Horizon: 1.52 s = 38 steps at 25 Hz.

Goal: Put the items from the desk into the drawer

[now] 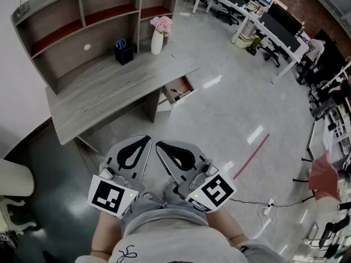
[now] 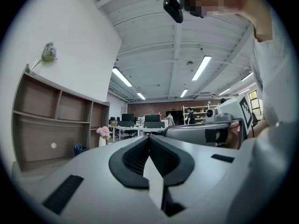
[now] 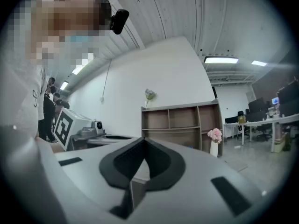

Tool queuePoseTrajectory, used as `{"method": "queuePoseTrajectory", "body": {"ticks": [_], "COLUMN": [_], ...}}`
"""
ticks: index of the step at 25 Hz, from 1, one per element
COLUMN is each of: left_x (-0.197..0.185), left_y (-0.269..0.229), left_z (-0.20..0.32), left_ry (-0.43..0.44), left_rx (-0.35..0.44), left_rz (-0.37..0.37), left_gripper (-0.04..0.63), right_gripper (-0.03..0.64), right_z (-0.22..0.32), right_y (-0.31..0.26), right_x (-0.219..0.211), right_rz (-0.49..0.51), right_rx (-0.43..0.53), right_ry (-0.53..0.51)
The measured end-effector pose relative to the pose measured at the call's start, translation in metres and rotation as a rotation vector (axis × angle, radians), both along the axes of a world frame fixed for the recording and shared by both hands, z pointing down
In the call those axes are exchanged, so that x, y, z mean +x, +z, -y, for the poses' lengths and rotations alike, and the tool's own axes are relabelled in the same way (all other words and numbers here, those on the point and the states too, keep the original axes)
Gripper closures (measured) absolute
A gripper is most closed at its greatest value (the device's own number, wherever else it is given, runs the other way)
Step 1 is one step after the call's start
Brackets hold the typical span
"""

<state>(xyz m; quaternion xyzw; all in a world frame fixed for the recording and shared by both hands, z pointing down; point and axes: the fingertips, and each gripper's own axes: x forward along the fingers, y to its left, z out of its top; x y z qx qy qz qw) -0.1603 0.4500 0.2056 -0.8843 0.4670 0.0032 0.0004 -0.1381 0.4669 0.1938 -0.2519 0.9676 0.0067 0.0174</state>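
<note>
The grey wooden desk point(image 1: 109, 89) with its shelf unit stands ahead at upper left. A black pen holder point(image 1: 124, 52) with something blue in it and a white vase of pink flowers point(image 1: 159, 34) stand on it. A small white round thing point(image 1: 87, 47) lies on a shelf. Beneath the desk's right end, the drawer point(image 1: 178, 90) is pulled open. Both grippers are held low against the person's body, far from the desk. My left gripper point(image 1: 148, 138) point(image 2: 149, 136) and right gripper point(image 1: 158, 144) point(image 3: 142, 139) are shut with nothing in them, tips close together.
A white chair point(image 1: 13, 179) sits at the left edge. A red line point(image 1: 252, 155) crosses the shiny floor, with a cable and power strip point(image 1: 269, 204) near it. Office desks and chairs point(image 1: 269, 21) fill the far right. A red cloth point(image 1: 323, 177) hangs at right.
</note>
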Motion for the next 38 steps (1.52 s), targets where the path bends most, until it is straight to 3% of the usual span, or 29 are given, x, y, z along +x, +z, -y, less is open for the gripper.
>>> {"method": "queuePoseTrajectory", "body": {"ticks": [20,27,38], "left_x": [-0.002,0.002,0.050], "left_y": [0.009,0.012,-0.014], "left_z": [-0.002,0.041,0.131], "left_ry": [0.019,0.018,0.037], "left_rx": [-0.034,-0.034,0.016], "left_rz": [-0.018,-0.035,-0.004], "left_gripper": [0.588,0.588,0.588], "right_gripper": [0.609,0.609,0.609], "right_z": [0.003,0.046,0.139], "right_y": [0.007,0.009,-0.010], "right_x": [-0.005,0.008,0.046], "right_rz": [-0.012,0.025,0.055], "right_rx": [-0.010,-0.033,-0.021], "right_ry": [0.015,0.008,-0.020]}}
